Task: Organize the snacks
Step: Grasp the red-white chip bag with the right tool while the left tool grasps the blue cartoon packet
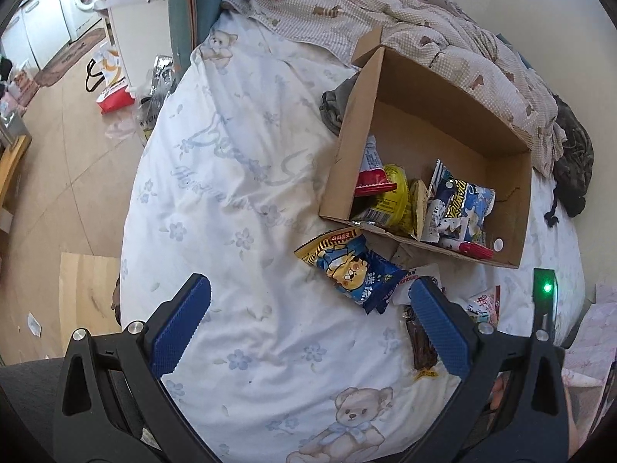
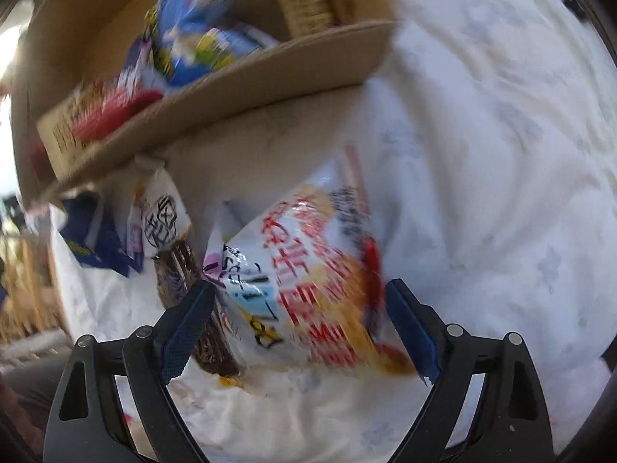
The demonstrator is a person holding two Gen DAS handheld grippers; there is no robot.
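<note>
A cardboard box [image 1: 513,208] lies on the bed and holds several snack packs, among them a blue-white bag [image 1: 461,202] and a yellow cup [image 1: 393,196]. A yellow-blue bear pack [image 1: 349,268] lies in front of the box. My left gripper [image 1: 308,320] is open and empty above the sheet, with a dark brown bar [image 1: 420,343] by its right finger. My right gripper [image 2: 299,326] is open around a white-red snack bag [image 2: 308,270] on the sheet, just below the box [image 2: 270,73]. That view is blurred. A dark brown bar [image 2: 177,266] lies at its left finger.
The white floral bedsheet [image 1: 239,193] covers the bed. A crumpled beige blanket [image 1: 347,11] lies behind the box. The bed's left edge drops to a wooden floor [image 1: 58,162] with bags [image 1: 112,85] and a white cabinet [image 1: 142,34]. A wall runs along the right.
</note>
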